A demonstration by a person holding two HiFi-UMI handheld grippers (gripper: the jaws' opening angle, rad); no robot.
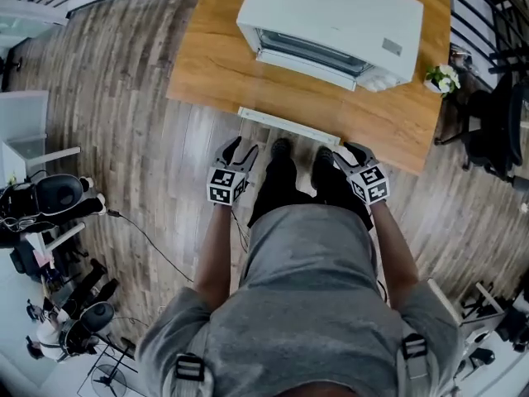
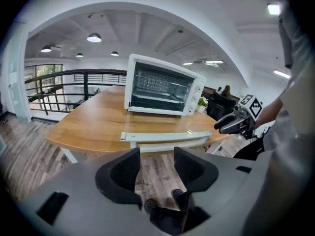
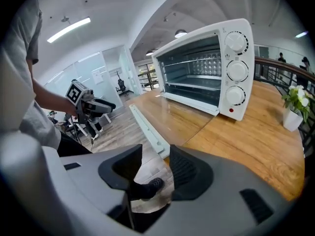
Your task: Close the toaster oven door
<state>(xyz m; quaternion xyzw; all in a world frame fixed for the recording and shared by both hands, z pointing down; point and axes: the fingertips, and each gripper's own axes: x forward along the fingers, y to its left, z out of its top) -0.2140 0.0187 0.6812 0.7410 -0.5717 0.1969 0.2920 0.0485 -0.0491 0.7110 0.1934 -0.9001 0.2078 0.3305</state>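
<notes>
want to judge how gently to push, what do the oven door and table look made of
Oven door: seemingly clear glass, since the wood grain shows through it; its white handle looks like glossy plastic or painted metal. Table: wood or veneer, smooth satin finish, with visible grain and soft reflections.

We saw the white toaster oven (image 1: pixel 331 19) on the wooden table (image 1: pixel 211 64), its glass door (image 1: pixel 295 98) lying flat, fully open.
</notes>
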